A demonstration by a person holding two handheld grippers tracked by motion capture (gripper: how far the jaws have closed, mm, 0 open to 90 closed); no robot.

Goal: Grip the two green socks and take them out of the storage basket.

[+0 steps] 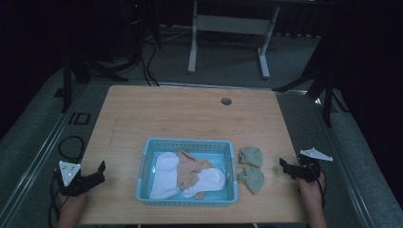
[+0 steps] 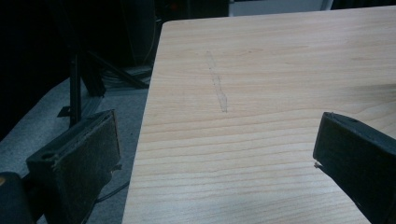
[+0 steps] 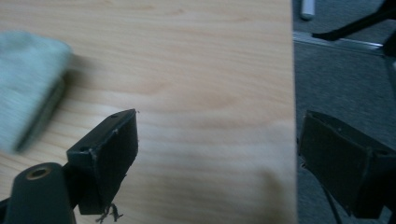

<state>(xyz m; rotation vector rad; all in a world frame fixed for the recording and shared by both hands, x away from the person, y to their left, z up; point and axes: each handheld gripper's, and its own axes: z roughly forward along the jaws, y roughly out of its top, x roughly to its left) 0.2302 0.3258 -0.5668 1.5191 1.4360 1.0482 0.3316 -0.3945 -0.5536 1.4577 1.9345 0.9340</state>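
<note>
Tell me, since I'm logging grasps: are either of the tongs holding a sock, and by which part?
Nothing is held. The left tongs and right tongs both stand open over bare table.

Bare wood lies ahead of the left hand-held gripper [image 1: 100, 167], which sits at the table [image 1: 190, 114] edge with nothing between its spread jaws; the open stretch runs from its tips across to the blue basket [image 1: 145, 164], whose raised wall blocks a low pass. Socks fill the basket floor, so entry there is from above. Ahead of the right hand-held gripper [image 1: 284, 167], jaws wide and empty, a strip of clear table separates its tips from two green socks [image 1: 250, 167] lying just beside the basket's wall. Beyond both grippers the far half of the table is open, broken by one cable hole [image 1: 226, 101].
</note>
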